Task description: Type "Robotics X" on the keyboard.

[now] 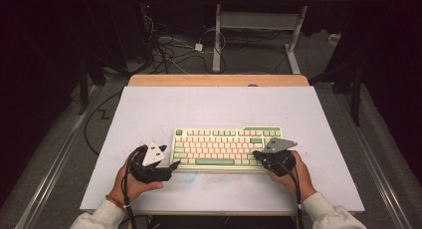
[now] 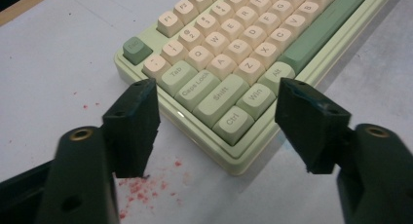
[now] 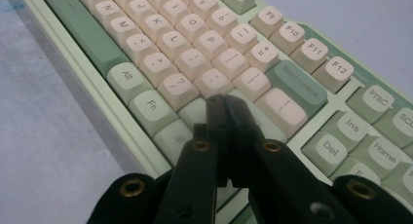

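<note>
I've got both hands in at the near edge of the keyboard (image 1: 227,148), which lies flat at the middle of the white table (image 1: 149,109), long side facing me. On the left gripper (image 1: 171,165), my jaws stand fairly wide with nothing between the pads; they bracket the keyboard's near left corner, Ctrl key (image 2: 234,121) right ahead, but neither pad touches the case. On the right gripper (image 1: 257,155), my jaws are pressed together, empty, tips poised low over the keys at the keyboard's right end, just short of the Backspace key (image 3: 297,85) and beside the Fn key (image 3: 151,108); I can't tell whether the tips actually rest on a keycap. I read this step as steadying the board with the left while the closed right tip works as a pointer to press a key. To do it well, I'd bring the left jaws around that corner squarely, one pad on the side wall, one on the front lip, and squeeze only enough to stop it sliding. With the right I'd come straight down on one cap's centre, not its edge, or the neighbour goes too. There are red crumbs (image 2: 141,190) on the table just off that left corner; farther beyond the keyboard, the table's wooden far edge (image 1: 219,80).
</note>
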